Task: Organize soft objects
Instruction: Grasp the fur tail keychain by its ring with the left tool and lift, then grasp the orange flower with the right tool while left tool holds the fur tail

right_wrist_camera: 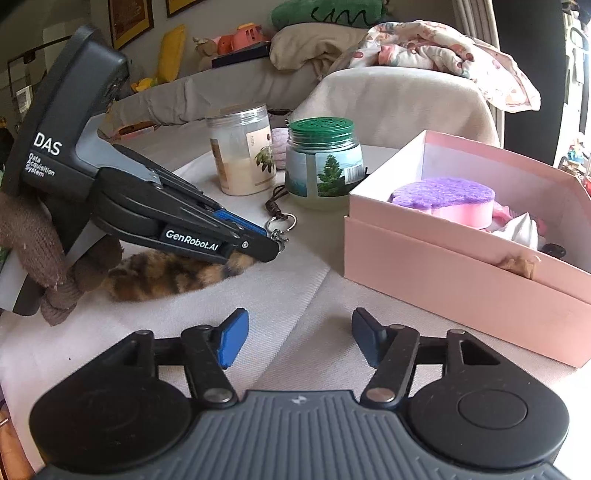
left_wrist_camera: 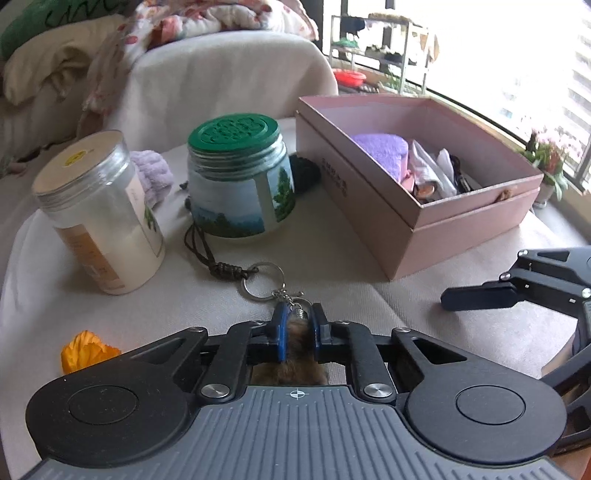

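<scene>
My left claw (left_wrist_camera: 298, 326) clamps the furry tail keychain (right_wrist_camera: 173, 275) near its metal cap, at seven o'clock from the pink box (left_wrist_camera: 413, 218). Light and limp, it will likely dangle. My right claw (right_wrist_camera: 299, 341) stands apart, empty.

Pale-clothed table (left_wrist_camera: 332, 258), covered sofa (left_wrist_camera: 229, 74) behind, bright window (left_wrist_camera: 517, 55), perhaps framed pictures (right_wrist_camera: 129, 22) beyond.

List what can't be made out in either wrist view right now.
- Furry tail keychain: the left tool covers most of it in the left view and its near end in the right view.
- Pink box contents: walls hide lower items in both views.
- Lilac fluffy item: behind the jars.
- Window scene: overexposed, left view.
</scene>
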Action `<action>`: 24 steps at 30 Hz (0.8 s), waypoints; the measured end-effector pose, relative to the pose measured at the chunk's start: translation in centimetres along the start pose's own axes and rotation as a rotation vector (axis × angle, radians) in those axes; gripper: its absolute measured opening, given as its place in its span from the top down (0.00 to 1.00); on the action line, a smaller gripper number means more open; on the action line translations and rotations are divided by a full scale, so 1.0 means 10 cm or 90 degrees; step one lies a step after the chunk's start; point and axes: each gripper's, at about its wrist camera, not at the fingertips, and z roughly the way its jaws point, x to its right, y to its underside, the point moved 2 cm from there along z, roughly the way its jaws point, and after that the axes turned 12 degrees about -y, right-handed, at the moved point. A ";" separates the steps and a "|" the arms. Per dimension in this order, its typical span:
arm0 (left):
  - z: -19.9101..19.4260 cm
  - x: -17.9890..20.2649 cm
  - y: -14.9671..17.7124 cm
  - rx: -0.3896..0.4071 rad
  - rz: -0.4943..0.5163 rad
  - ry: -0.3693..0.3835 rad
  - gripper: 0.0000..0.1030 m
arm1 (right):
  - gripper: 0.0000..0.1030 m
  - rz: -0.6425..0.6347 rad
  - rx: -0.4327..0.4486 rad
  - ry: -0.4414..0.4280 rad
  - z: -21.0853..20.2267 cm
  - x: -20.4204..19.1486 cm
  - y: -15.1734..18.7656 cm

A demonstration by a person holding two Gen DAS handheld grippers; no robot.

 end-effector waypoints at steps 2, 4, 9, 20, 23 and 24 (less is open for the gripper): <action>-0.11 -0.07 -0.01 0.035 -0.019 -0.007 0.86 | 0.33 -0.007 -0.005 -0.003 0.01 -0.02 0.00; -0.29 -0.18 -0.04 0.084 -0.035 -0.015 0.86 | 0.24 -0.013 -0.011 -0.014 0.03 -0.02 -0.01; -0.75 -0.60 -0.11 0.196 -0.078 -0.072 0.86 | 0.11 -0.018 -0.030 -0.045 0.08 -0.03 -0.04; -1.61 -1.34 -0.23 0.358 -0.186 -0.088 0.86 | 0.09 -0.077 -0.092 -0.014 0.28 -0.23 -0.15; -1.74 -1.49 -0.24 0.383 -0.202 -0.101 0.86 | 0.15 -0.099 -0.073 -0.021 0.34 -0.42 -0.34; -1.77 -1.52 -0.23 0.387 -0.207 -0.105 0.86 | 0.15 -0.112 -0.060 -0.020 0.36 -0.49 -0.41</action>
